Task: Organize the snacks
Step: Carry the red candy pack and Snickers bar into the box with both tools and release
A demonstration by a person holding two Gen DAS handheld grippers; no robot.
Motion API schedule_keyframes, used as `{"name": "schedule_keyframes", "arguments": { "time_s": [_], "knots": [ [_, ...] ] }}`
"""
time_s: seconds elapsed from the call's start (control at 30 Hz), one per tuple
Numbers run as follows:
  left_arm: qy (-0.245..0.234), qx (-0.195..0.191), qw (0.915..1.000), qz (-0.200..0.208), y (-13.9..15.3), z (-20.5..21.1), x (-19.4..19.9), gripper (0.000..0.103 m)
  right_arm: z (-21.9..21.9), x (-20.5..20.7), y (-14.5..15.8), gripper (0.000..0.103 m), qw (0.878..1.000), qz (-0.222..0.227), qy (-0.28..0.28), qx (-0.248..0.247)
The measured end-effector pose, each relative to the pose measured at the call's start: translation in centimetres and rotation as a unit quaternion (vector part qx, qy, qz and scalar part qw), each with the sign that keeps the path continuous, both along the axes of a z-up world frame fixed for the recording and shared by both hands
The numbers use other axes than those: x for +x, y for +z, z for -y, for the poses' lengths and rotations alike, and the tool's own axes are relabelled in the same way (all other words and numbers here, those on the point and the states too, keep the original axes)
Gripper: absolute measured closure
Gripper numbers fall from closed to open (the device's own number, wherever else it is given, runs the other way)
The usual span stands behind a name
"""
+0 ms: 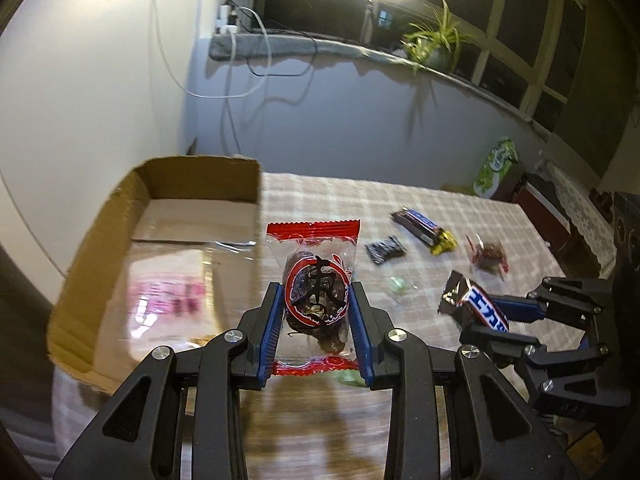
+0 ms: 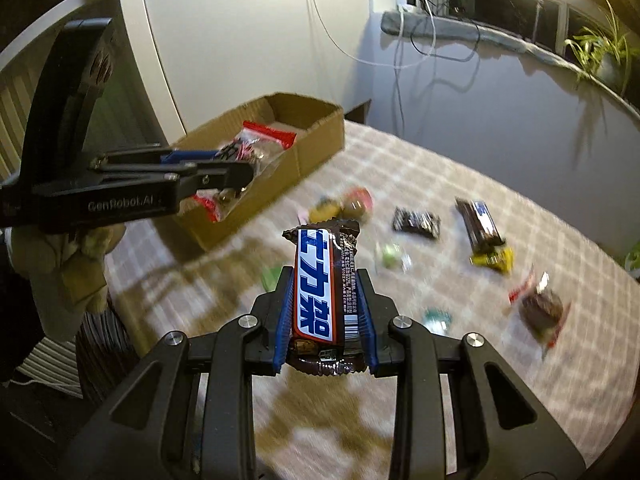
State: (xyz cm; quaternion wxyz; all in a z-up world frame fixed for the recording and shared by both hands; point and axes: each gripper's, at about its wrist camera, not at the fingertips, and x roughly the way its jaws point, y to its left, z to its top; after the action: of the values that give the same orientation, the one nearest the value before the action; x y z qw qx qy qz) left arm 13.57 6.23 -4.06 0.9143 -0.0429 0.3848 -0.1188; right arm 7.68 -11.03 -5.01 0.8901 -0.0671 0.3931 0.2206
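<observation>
From the left wrist we see our left tongs (image 1: pixel 316 316) clamped on a clear red-edged snack packet (image 1: pixel 316 280), held above the checked surface (image 1: pixel 360 200) just right of the open cardboard box (image 1: pixel 120 216). From the right wrist, our right tongs (image 2: pixel 326 312) grip a brown chocolate bar (image 2: pixel 320 292) (blue-and-white label up), other snacks scattered below.

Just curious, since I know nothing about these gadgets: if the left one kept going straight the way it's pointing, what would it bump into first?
Probably the checked tablecloth beside the cardboard box; its date packet would touch first. Depth is unclear.
</observation>
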Motion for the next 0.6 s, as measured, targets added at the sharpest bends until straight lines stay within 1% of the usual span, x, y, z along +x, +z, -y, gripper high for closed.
{"name": "schedule_keyframes", "arguments": {
  "time_s": [0.33, 0.6],
  "knots": [
    [0.043, 0.001, 0.999, 0.009, 0.5, -4.7, 0.9, 0.072, -4.5, 4.7, 2.2, 0.073, 1.0, 0.017, 0.022, 0.013],
    [0.069, 0.0, 0.9976, 0.006, 0.1, -7.7, 2.0, 0.072, -7.6, 8.9, 2.6, 0.073, 0.999, 0.019, 0.03, 0.014]
  ]
}}
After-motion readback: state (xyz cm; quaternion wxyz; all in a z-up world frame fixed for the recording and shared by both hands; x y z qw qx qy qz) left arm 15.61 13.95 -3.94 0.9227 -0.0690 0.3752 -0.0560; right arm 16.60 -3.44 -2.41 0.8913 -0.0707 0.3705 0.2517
